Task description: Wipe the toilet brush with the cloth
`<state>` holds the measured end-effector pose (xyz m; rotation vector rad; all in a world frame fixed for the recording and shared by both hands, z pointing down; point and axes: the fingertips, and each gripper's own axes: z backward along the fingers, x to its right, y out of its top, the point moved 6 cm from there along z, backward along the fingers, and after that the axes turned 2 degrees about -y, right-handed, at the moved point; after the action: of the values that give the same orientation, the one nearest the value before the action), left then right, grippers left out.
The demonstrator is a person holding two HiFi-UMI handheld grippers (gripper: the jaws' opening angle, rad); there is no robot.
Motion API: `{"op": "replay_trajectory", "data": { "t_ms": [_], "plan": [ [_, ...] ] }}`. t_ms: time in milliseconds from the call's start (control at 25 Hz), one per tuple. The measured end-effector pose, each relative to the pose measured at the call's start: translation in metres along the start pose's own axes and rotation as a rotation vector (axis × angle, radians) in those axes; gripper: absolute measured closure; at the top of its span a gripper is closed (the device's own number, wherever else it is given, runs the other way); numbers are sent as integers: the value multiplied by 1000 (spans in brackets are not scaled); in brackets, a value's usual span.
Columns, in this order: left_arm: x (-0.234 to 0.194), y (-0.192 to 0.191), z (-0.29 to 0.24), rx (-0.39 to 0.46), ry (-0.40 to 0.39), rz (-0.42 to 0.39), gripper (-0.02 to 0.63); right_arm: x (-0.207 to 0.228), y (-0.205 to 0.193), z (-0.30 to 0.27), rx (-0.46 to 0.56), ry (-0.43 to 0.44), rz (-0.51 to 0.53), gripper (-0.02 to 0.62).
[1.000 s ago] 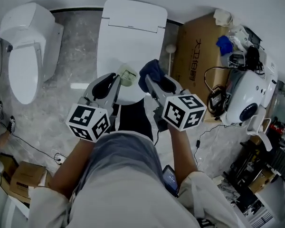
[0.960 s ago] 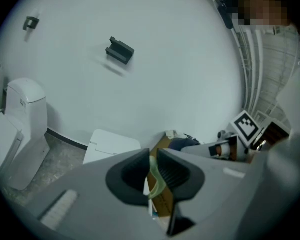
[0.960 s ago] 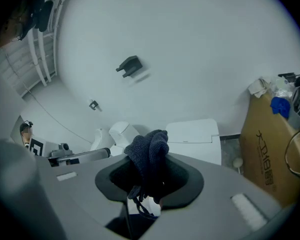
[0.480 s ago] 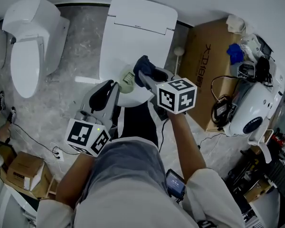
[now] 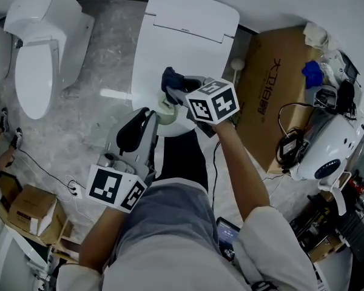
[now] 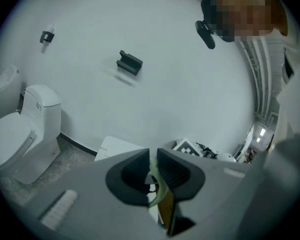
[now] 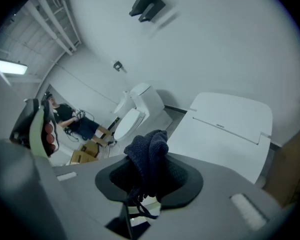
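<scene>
Left gripper was clamped on the pale green toilet brush, holding it over the closed toilet, I'd guess so the right gripper, gripping the dark blue cloth just beside it, could rub it. With the lid down, the bowl's contents were hidden.

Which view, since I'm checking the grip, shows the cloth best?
The right gripper view: the cloth sits bunched in the middle of the picture, clamped by the right gripper. The head view shows only a dark bunch of it beyond that gripper. The left gripper view shows none of it.
</scene>
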<state>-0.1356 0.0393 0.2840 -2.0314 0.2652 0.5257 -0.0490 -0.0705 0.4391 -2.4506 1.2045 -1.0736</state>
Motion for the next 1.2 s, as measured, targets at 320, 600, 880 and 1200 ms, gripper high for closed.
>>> {"op": "replay_trajectory", "data": {
  "t_ms": [320,600,880,1200],
  "plan": [
    [-3,-1,-3,18,12,16,606,11,-15,-59,-180,106,105,480],
    [-4,-2,-3,24,19,35,606,21,-30,-89,-281,112,185,479],
    [-4,-5,-2,33,30,46,606,23,-39,-112,-349,124,217,479],
    [-5,-7,-4,43,44,41,606,25,-42,-135,-434,118,297,479]
  ]
}}
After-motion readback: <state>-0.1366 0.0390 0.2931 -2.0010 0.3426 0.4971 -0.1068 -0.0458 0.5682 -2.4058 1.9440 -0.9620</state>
